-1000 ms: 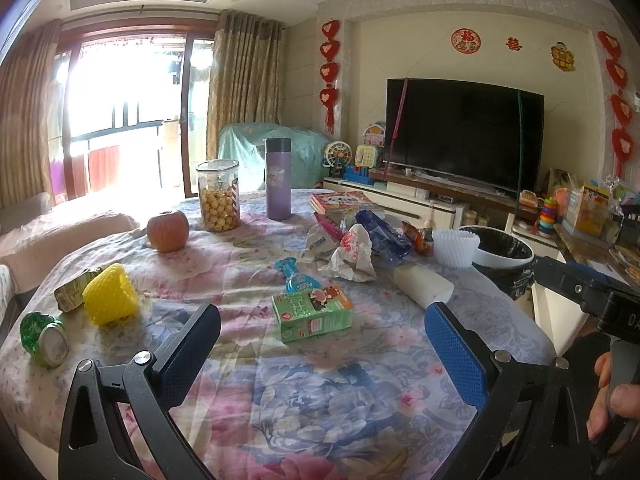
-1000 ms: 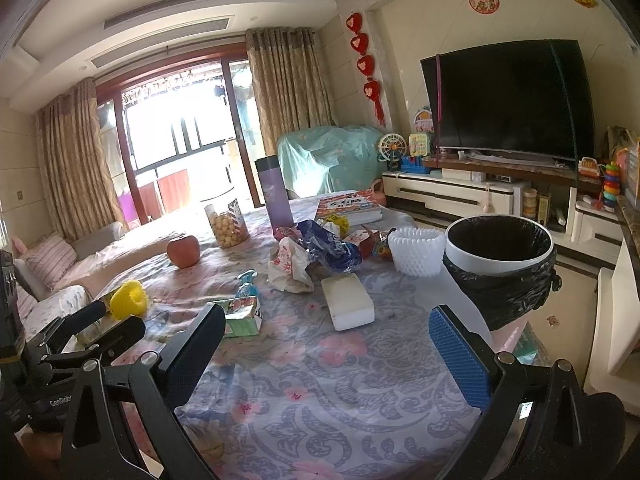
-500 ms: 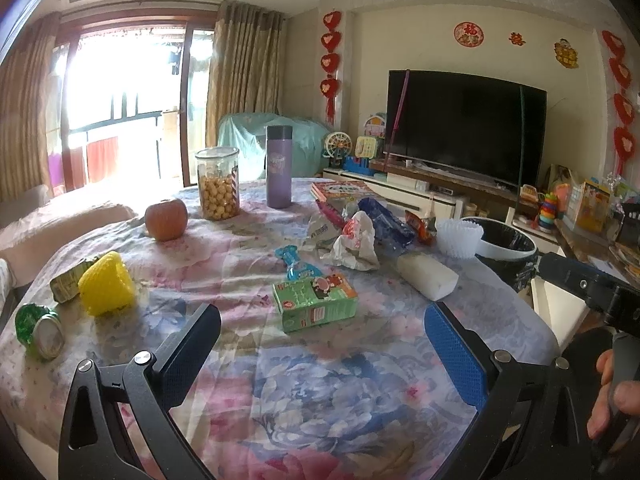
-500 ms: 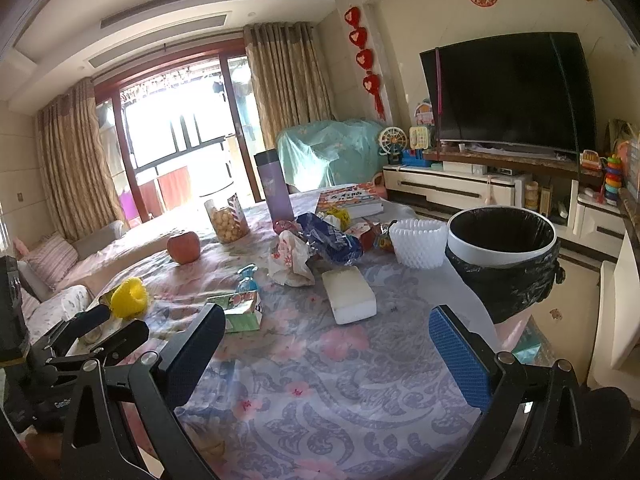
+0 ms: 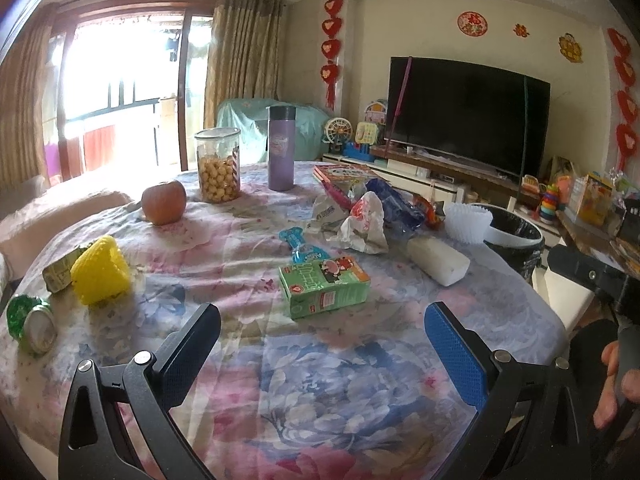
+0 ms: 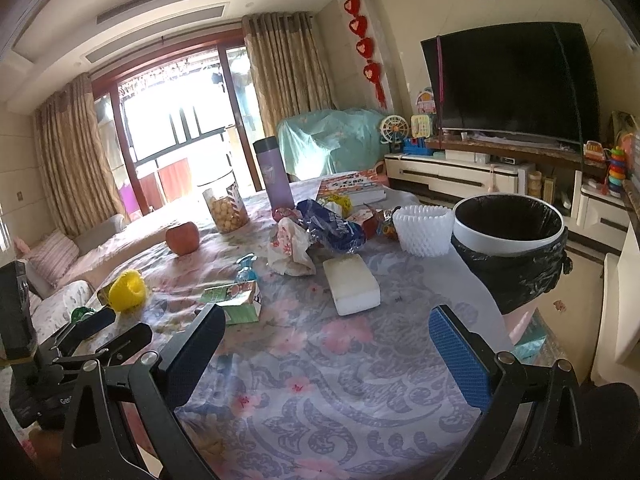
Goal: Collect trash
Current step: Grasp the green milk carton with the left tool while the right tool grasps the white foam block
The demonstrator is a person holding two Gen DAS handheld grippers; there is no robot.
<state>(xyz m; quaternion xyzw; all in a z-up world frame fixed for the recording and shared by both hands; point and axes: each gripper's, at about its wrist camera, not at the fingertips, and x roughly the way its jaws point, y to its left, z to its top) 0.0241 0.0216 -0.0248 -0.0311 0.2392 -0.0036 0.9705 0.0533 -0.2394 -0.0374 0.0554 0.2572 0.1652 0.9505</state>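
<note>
Trash lies on a floral tablecloth [image 5: 320, 392]. A green drink carton [image 5: 325, 285] lies just beyond my open, empty left gripper [image 5: 322, 356]; it also shows in the right wrist view [image 6: 236, 302]. A white foam block [image 6: 351, 285], crumpled white wrapper [image 6: 289, 249], blue bag [image 6: 330, 226] and white foam fruit net [image 6: 423, 229] lie ahead of my open, empty right gripper [image 6: 326, 354]. A black-lined bin [image 6: 510, 246] stands at the table's right edge. A yellow foam net [image 5: 100, 270] and green can [image 5: 30, 322] lie at left.
An apple [image 5: 164, 201], a jar of snacks [image 5: 218, 166], a purple flask [image 5: 281, 148] and a book [image 6: 352, 186] stand at the far side. A TV [image 5: 464, 114] and cabinet are behind. The left gripper [image 6: 80, 340] shows at the right view's lower left.
Both grippers have moved slightly forward and tilted; the table items sit a little lower and closer in view. Nothing was taken hold of.
</note>
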